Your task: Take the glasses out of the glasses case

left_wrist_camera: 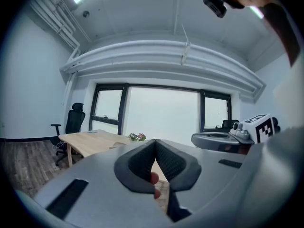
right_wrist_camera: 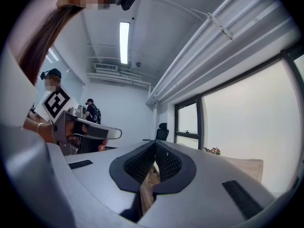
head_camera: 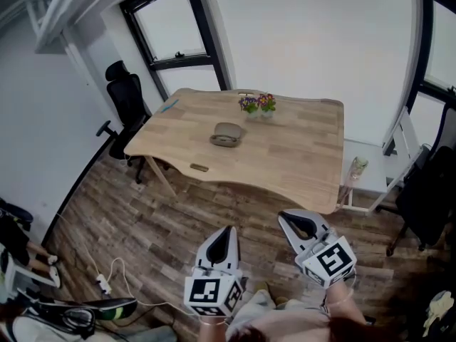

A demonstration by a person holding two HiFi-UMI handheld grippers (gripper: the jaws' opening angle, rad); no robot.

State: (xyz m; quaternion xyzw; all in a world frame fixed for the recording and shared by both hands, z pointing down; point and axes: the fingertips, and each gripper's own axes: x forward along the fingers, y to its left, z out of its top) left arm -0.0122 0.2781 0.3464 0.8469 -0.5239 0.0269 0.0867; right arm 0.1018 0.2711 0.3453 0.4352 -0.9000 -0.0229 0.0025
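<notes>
Left gripper [head_camera: 227, 235] and right gripper [head_camera: 288, 221] point toward the bench [head_camera: 299, 159], well apart from it, fingers together, empty. Glasses case [head_camera: 226, 135] lies on bench.

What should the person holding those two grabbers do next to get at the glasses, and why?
Probably step up to the table and bring both grippers toward the glasses case. The case looks closed and lies near the table's middle, well beyond the left gripper and right gripper, which hang over the floor with jaws together and nothing in them.
</notes>
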